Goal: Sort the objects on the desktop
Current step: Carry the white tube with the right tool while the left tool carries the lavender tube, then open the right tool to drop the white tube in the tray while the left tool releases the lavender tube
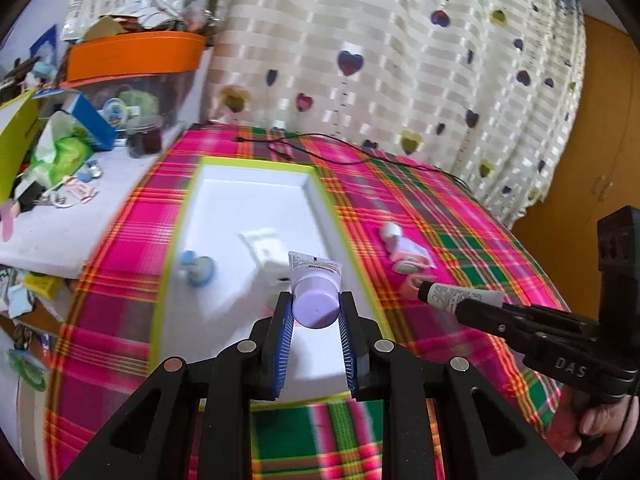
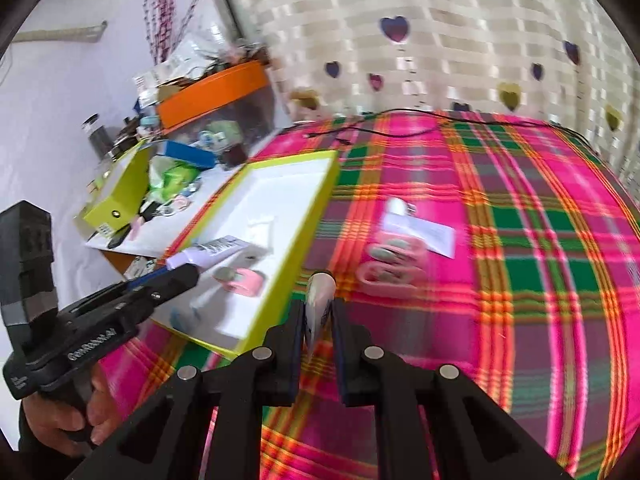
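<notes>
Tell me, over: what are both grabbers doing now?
Left gripper shut on purple-capped tube, over the tray. Right gripper shut on black-capped tube, beside it. Nothing blocking.

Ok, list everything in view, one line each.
Tray: one, white with lime rim, on the plaid cloth.
Purple-capped tube: one, white, in the left tool over the tray.
Black-capped tube: one, white, in the right tool.
Pink items: a few, on the cloth right of the tray.
Blue item: one, in the tray.
Cable: one, black, at the cloth's far edge.
Orange box: one, on the cluttered side table.
Left tool: shut.
Right tool: shut.
</notes>
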The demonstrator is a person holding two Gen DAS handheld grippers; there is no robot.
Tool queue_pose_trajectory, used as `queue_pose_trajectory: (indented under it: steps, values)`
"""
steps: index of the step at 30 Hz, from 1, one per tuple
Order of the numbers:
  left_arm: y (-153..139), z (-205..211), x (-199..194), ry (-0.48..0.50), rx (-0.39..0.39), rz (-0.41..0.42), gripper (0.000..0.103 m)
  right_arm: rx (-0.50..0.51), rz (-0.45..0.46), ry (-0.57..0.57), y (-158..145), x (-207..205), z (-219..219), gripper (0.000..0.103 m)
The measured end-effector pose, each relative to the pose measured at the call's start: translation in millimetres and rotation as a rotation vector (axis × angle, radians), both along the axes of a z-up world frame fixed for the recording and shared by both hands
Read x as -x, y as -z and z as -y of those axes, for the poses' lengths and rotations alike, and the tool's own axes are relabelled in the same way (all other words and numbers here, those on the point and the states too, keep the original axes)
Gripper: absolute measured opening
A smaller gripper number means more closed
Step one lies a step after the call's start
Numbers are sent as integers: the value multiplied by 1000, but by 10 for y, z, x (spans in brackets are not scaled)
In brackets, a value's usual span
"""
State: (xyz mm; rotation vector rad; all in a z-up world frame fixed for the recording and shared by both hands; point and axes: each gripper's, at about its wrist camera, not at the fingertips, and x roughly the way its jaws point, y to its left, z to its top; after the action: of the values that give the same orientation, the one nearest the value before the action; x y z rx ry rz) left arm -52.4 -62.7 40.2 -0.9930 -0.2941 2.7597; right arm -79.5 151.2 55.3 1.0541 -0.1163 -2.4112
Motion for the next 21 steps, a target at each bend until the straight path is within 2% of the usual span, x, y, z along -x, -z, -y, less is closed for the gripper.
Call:
queue_pose_trajectory:
  steps: [7, 21]
  values:
    - [79, 207, 82, -47, 10, 26, 23, -8, 4, -52, 7, 95, 311, 14]
    - [218, 360, 261, -75, 20, 81, 23, -44, 12, -109, 56, 365, 759, 14]
